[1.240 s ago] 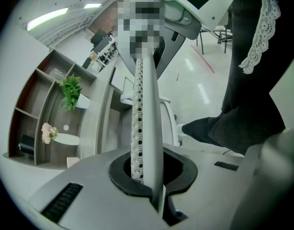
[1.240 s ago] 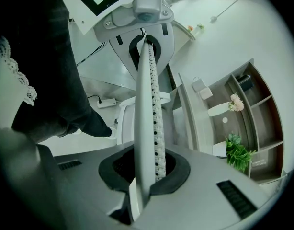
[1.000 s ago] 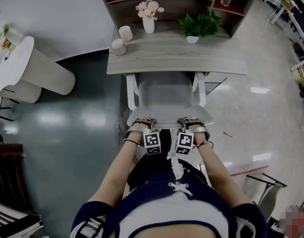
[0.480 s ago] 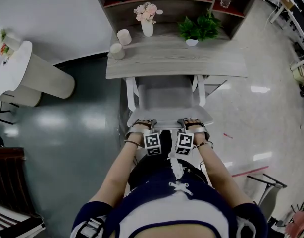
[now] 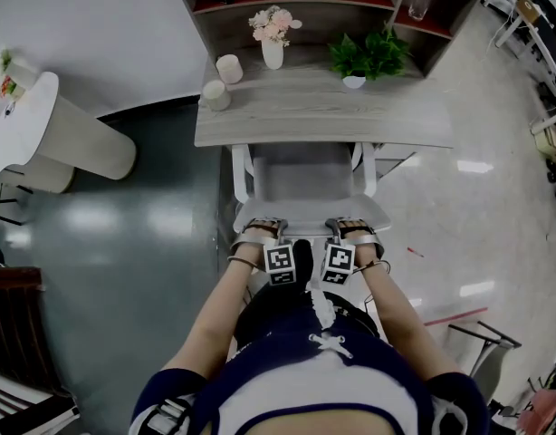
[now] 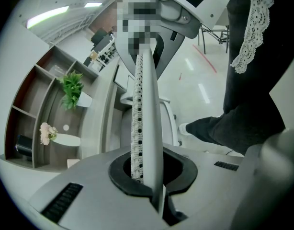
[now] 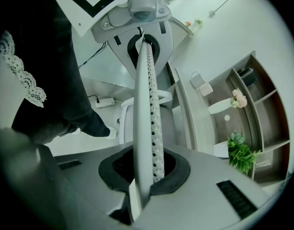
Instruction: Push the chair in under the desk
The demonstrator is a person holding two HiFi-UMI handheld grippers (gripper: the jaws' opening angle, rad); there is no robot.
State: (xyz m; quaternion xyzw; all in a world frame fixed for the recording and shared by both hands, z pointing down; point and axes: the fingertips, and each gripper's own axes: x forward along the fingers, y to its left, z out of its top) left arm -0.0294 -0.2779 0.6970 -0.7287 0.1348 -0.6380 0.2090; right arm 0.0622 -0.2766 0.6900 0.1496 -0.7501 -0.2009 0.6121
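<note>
A: Where is the chair (image 5: 305,181) relative to the counter (image 5: 323,116)?

B: It stands square to the counter's near edge. Its front end and both white armrests reach just under that edge, while most of the seat and the whole backrest remain out on the person's side.

A: And the 2 grippers?

B: Both sit on the backrest's top rim, the part farthest from the counter. The left gripper (image 5: 260,228) is clamped on the rim left of centre, and the right gripper (image 5: 351,227) is clamped on it right of centre. Each gripper view shows the thin perforated backrest edge running straight down between closed jaws.

A: How are the arms held?

B: The left forearm (image 5: 219,311) and right forearm (image 5: 400,308) stretch forward toward the counter, converging a little toward the wrists. The marker cubes face up, side by side and close together.

A: Anything on the counter?

B: A vase of flowers (image 5: 273,34) and a potted plant (image 5: 369,54) stand along its far edge.
</note>
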